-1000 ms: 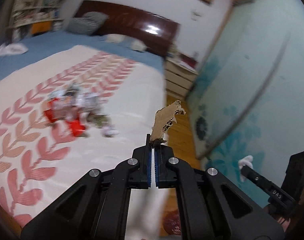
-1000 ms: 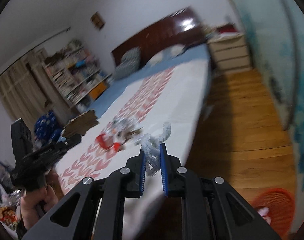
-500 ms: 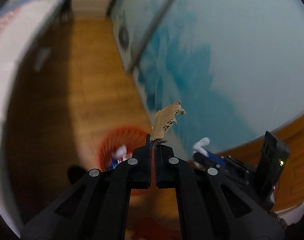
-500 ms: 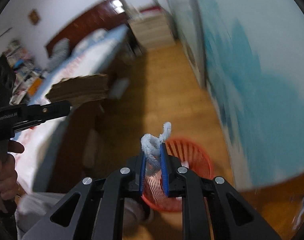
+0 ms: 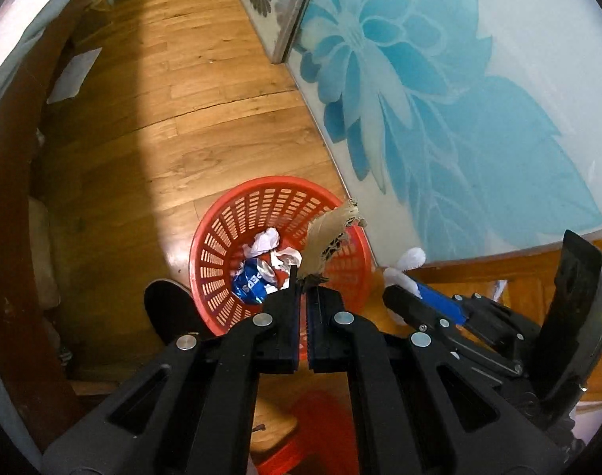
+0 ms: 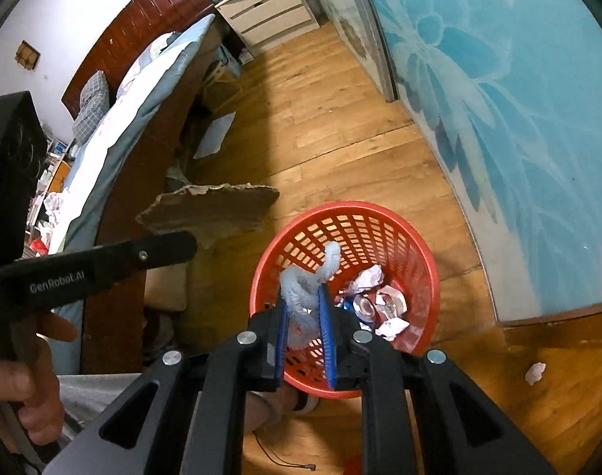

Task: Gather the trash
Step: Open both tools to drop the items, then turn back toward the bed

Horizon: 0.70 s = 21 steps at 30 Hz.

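Torn corrugated cardboard point(image 5: 328, 239), fuzzy pipe cleaner point(image 6: 305, 291), slotted plastic basket point(image 6: 342, 213)

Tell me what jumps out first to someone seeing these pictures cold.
The red basket on the wooden floor, right below both grippers, with crumpled wrappers already inside. Next, what each gripper carries over it: the left gripper is clamped on a torn cardboard scrap, and the right gripper holds a pale blue fuzzy wire. Behind stands a big blue flower panel.
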Motion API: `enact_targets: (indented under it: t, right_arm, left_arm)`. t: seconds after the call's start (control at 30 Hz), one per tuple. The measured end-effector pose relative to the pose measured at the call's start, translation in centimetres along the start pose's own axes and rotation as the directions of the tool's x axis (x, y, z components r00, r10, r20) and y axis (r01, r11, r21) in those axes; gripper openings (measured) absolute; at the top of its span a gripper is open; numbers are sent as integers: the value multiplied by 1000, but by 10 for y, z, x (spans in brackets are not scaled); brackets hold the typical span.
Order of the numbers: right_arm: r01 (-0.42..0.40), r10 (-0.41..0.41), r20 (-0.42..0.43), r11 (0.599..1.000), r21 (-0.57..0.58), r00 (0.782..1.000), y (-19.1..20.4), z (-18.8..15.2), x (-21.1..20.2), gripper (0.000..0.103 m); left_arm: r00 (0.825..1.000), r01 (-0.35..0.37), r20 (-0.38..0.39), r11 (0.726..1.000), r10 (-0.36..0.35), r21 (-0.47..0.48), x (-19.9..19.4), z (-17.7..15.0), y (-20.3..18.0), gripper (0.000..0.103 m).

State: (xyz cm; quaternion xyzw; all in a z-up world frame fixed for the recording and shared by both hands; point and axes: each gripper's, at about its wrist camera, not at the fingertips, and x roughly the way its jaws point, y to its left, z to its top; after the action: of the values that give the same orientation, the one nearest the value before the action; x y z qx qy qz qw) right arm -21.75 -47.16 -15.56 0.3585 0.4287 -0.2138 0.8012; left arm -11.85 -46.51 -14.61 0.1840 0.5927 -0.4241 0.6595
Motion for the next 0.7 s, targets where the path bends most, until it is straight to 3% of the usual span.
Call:
enact_targets:
  t: [0.1,0.17,0.2,0.23,0.3,0.57,0.67,0.7]
  right_arm:
    - [5,-5,2,1000,5,1000,3,-1,2,22]
    - [10,-10,6,1000,5,1000,4,0,3,32]
    - [10,-10,11,1000,3,1000,4,0,3,45]
    - [14,-14,22,1000,0,1000,6,0,1,59]
    - [17,-16,39,1000,-4,999,8,0,-2,65]
    - [46,-43,81,998,-41,996,28,3,-19,65]
    - [50,-42,107,996,-70,993,44,9,-31,65]
    - [47,-38,114,996,-76,993,49,11,-34,65]
  left_arm:
    - [1000,-5,4,1000,5,-7,-3,1,3,2]
    - [1000,-13,19,1000,13,-5,-6,1,2,4]
    - [1000,-18,24,1000,19,-3,-7,0,2,12]
    - [999,-31,29,1000,31,0,-9,0,2,36]
    - [998,-34,45,999,35,-13,-12,-1,4,77]
    - [982,-36,181,997,48,-71,-56,-8,29,78]
    - [959,-39,274,993,68,-111,-93,-14,49,78]
    - [943,-38,324,990,80,-135,-114,-21,63,78]
